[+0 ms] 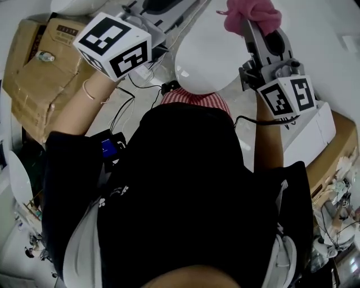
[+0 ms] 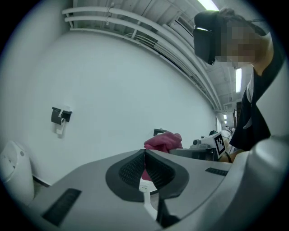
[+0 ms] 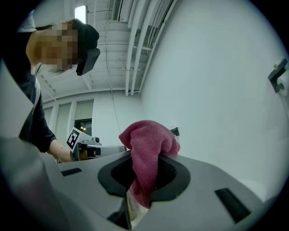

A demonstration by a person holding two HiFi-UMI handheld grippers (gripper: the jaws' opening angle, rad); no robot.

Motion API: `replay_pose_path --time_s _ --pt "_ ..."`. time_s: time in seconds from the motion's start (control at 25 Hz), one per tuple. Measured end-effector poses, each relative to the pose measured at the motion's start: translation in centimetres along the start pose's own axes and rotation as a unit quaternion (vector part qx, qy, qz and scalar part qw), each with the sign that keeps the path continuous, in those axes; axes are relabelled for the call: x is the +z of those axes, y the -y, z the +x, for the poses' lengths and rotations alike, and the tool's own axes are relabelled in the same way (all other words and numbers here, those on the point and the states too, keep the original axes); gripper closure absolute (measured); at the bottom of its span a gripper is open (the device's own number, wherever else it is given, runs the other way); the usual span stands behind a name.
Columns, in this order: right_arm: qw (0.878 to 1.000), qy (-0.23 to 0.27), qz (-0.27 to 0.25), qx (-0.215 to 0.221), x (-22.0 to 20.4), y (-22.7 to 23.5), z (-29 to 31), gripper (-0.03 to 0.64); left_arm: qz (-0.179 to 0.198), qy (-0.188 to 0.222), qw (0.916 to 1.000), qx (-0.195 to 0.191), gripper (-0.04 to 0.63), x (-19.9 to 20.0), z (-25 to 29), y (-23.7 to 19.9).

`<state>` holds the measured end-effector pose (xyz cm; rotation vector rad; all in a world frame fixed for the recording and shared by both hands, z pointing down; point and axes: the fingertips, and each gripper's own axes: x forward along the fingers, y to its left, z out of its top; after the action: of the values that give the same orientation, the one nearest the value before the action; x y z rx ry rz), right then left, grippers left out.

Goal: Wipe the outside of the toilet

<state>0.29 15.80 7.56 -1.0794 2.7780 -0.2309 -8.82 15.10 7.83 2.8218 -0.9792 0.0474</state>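
A pink cloth [image 1: 251, 17] is bunched at the tip of my right gripper [image 1: 264, 25], held high near the white wall. In the right gripper view the jaws are shut on the cloth [image 3: 146, 155], which sticks up between them. The white toilet's closed lid [image 1: 205, 53] lies below, between the two grippers. My left gripper [image 1: 154, 36] is raised at the upper left; in the left gripper view its jaws [image 2: 144, 167] meet with nothing between them. From there the pink cloth [image 2: 163, 140] and the right gripper show beyond.
Cardboard boxes [image 1: 42, 73] stand at the left and another [image 1: 332, 157] at the right. Cables [image 1: 126, 107] run over the floor by the toilet's base. A toilet-paper holder [image 2: 60, 117] is fixed to the white wall. A white box [image 1: 306, 135] sits under my right forearm.
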Motion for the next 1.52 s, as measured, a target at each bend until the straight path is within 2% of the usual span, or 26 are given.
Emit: replay_pose_path --time_s 0.08,0.24,0.48,0.68,0.96,1.16,1.32,1.52 --pt "1.000 -0.014 -0.003 0.008 -0.3 0.3 0.2 0.538 -0.017 -0.003 0.9998 0.005 0.586 -0.3 0.1 0.0" --pt "0.998 -0.040 -0.001 0.041 -0.7 0.5 0.2 0.538 -0.017 -0.005 0.9996 0.020 0.584 -0.1 -0.3 1.1" --pt "0.996 -0.038 0.002 0.078 -0.7 -0.2 0.3 0.538 -0.022 -0.001 0.9983 0.054 0.586 0.6 -2.0 1.0" --pt "0.995 -0.037 0.012 0.090 -0.9 -0.7 0.5 0.538 -0.004 0.020 0.9976 0.066 0.585 3.1 -3.8 0.7" --pt "0.996 -0.040 0.003 0.078 -1.1 -2.0 2.3 0.538 -0.017 0.040 0.9960 0.078 0.586 2.9 -6.1 -2.7" --pt "0.998 -0.037 0.001 0.048 -1.5 -3.1 5.9 0.538 0.009 0.035 0.9977 0.058 0.585 3.5 -7.0 -6.4" --pt "0.999 -0.035 0.002 0.025 -1.8 -4.8 9.1 0.538 0.025 0.013 0.9989 0.036 0.586 3.5 -8.7 -9.6" --pt "0.999 -0.035 0.000 -0.010 -2.7 -6.5 12.5 0.538 0.021 0.026 0.9994 0.011 0.586 3.7 -11.5 -12.9"
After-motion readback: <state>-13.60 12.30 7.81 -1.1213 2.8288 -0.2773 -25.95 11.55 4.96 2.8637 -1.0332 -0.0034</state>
